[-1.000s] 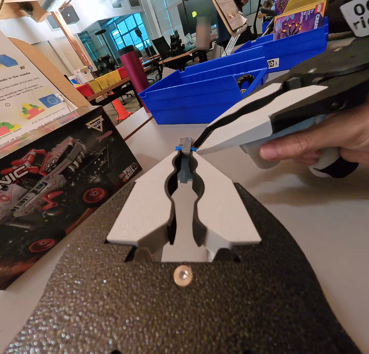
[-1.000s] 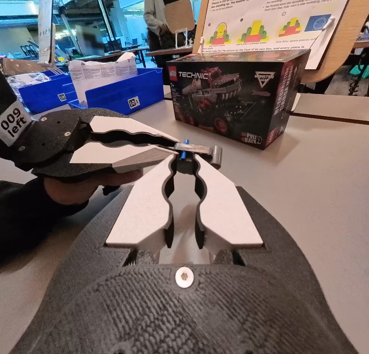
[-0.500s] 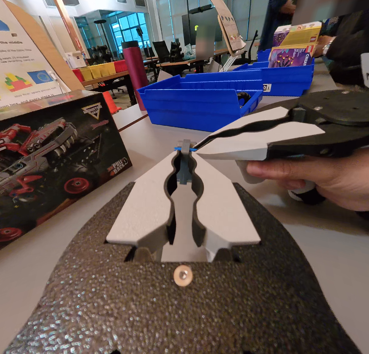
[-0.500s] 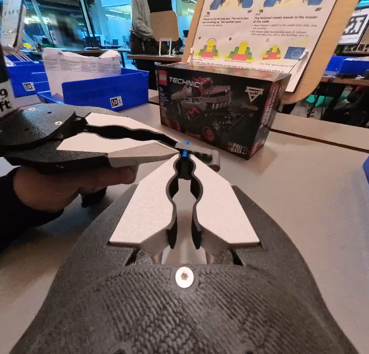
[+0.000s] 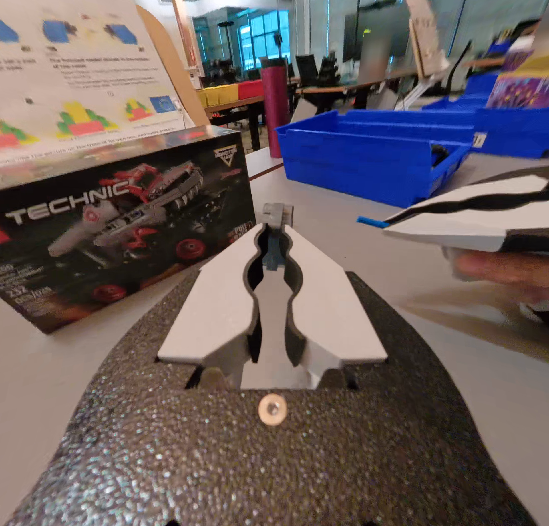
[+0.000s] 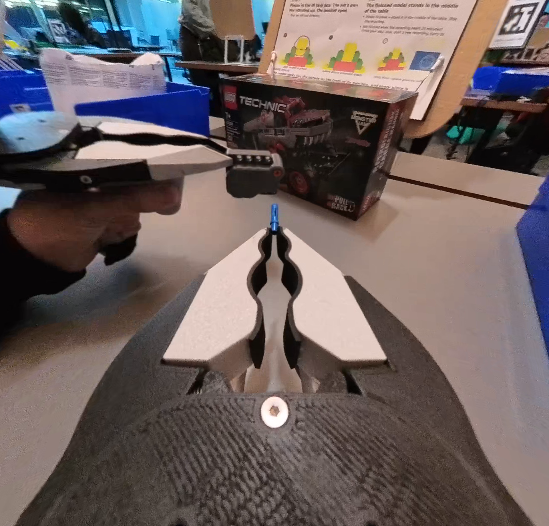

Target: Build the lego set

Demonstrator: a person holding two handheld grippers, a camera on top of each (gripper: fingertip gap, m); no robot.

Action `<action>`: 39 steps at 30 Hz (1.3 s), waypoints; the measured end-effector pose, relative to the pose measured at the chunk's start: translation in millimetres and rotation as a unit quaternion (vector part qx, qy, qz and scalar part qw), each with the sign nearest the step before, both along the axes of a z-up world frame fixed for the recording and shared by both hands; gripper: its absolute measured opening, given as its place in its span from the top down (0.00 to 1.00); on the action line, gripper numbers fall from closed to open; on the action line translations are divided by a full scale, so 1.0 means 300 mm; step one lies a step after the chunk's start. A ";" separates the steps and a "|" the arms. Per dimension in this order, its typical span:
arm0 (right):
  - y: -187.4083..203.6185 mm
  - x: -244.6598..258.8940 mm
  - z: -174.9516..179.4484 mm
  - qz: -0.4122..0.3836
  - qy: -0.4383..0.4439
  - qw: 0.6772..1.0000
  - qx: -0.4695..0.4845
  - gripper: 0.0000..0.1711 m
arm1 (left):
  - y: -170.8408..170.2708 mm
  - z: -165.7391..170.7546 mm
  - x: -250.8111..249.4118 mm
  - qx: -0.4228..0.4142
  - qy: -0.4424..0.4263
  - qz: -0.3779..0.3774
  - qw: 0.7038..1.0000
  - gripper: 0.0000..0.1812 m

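Observation:
My left gripper (image 5: 274,229) is shut on a dark grey lego block (image 5: 277,215); in the right wrist view that gripper (image 6: 228,160) comes in from the left with the block (image 6: 254,174) at its tips, held above the table. My right gripper (image 6: 274,229) is shut on a thin blue pin (image 6: 274,218) that sticks out forward, just below the block and apart from it. In the left wrist view the right gripper (image 5: 386,225) comes in from the right with the blue pin (image 5: 371,221) at its tip, clear of the block.
The black lego set box (image 5: 118,215) stands on the grey table (image 5: 341,244), also in the right wrist view (image 6: 315,143). An instruction board (image 6: 368,22) leans behind it. Blue bins (image 5: 362,158) stand at the back, one with a paper booklet (image 6: 101,78). A blue bin edge (image 6: 537,253) is at the right.
The two grippers have come apart: the blue pin, which sat at the grey piece, is now out in my right gripper. The left gripper has swung left, toward the box.

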State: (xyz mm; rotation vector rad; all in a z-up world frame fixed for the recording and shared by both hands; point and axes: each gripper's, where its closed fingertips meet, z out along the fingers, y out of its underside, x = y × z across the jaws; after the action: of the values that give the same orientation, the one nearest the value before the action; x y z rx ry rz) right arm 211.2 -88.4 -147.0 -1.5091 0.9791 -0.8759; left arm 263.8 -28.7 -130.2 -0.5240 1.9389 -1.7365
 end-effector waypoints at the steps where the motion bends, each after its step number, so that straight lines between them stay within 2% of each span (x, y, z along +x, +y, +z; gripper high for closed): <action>1: -0.005 -0.004 0.005 0.002 -0.001 1.000 0.003 0.98 | -0.001 -0.016 -0.003 0.015 -0.008 0.001 1.000 0.97; 3: -0.037 -0.010 0.001 0.004 0.002 1.000 -0.017 0.98 | -0.019 -0.032 -0.009 0.053 -0.034 0.004 0.998 0.97; 5: -0.158 0.000 0.023 -0.040 0.004 0.999 -0.036 0.98 | -0.032 -0.025 -0.023 0.050 -0.041 -0.008 0.998 0.97; 7: -0.354 -0.017 0.064 -0.114 0.009 0.991 -0.064 0.98 | -0.040 -0.022 -0.038 0.028 -0.022 -0.032 0.999 0.97; 10: -0.713 -0.038 0.117 -0.255 0.018 0.960 -0.111 0.98 | -0.062 0.024 -0.082 -0.046 0.013 -0.098 0.994 0.97; 13: -0.946 0.017 0.088 -0.295 0.066 0.944 -0.132 0.98 | -0.073 0.062 -0.119 -0.123 0.067 -0.158 0.977 0.98; 14: -0.965 0.052 0.070 -0.271 0.073 0.951 -0.128 0.95 | -0.074 0.066 -0.126 -0.139 0.081 -0.173 0.972 0.97; 16: -0.987 0.096 0.019 -0.243 0.118 0.957 -0.107 0.75 | -0.072 0.065 -0.128 -0.158 0.103 -0.189 0.964 0.98; 18: -0.982 0.118 -0.008 -0.216 0.137 0.961 -0.103 0.63 | -0.070 0.062 -0.126 -0.170 0.120 -0.197 0.958 0.97; 22: -0.996 0.068 0.042 -0.246 0.123 0.954 -0.115 0.45 | -0.066 0.071 -0.132 -0.191 0.131 -0.215 0.949 0.97; 24: -0.920 0.013 0.128 -0.241 0.086 0.958 -0.126 0.47 | -0.069 0.076 -0.144 -0.197 0.136 -0.231 0.943 0.97; 26: -0.756 -0.030 0.185 -0.183 0.053 0.972 -0.134 0.53 | -0.076 0.086 -0.164 -0.208 0.145 -0.255 0.933 0.97; 28: -0.477 -0.057 0.175 -0.028 0.048 0.995 -0.080 0.61 | -0.082 0.102 -0.191 -0.222 0.153 -0.284 0.920 0.97; 30: -0.224 -0.108 0.125 0.130 0.070 0.989 -0.015 0.64 | -0.087 0.125 -0.231 -0.234 0.145 -0.323 0.905 0.97; 31: -0.143 -0.123 0.112 0.179 0.068 0.981 0.014 0.65 | -0.088 0.136 -0.256 -0.234 0.130 -0.343 0.900 0.97; 33: -0.047 -0.130 0.102 0.224 0.051 0.972 0.056 0.63 | -0.090 0.152 -0.303 -0.217 0.064 -0.363 0.904 0.97; 35: 0.006 -0.132 0.095 0.250 0.017 0.967 0.036 0.66 | -0.100 0.143 -0.355 -0.151 -0.054 -0.361 0.919 0.97; 38: 0.043 -0.156 0.075 0.275 -0.057 0.954 -0.102 0.72 | -0.130 0.095 -0.420 0.004 -0.240 -0.324 0.915 0.97; 39: 0.047 -0.168 0.070 0.280 -0.082 0.945 -0.146 0.78 | -0.135 0.091 -0.431 0.035 -0.287 -0.304 0.908 0.97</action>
State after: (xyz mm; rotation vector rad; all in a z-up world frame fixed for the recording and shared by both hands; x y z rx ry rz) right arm 160.7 -74.2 -126.0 -1.8047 0.2693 -0.7298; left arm 134.5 -69.2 -102.9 0.6368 1.7959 -1.8631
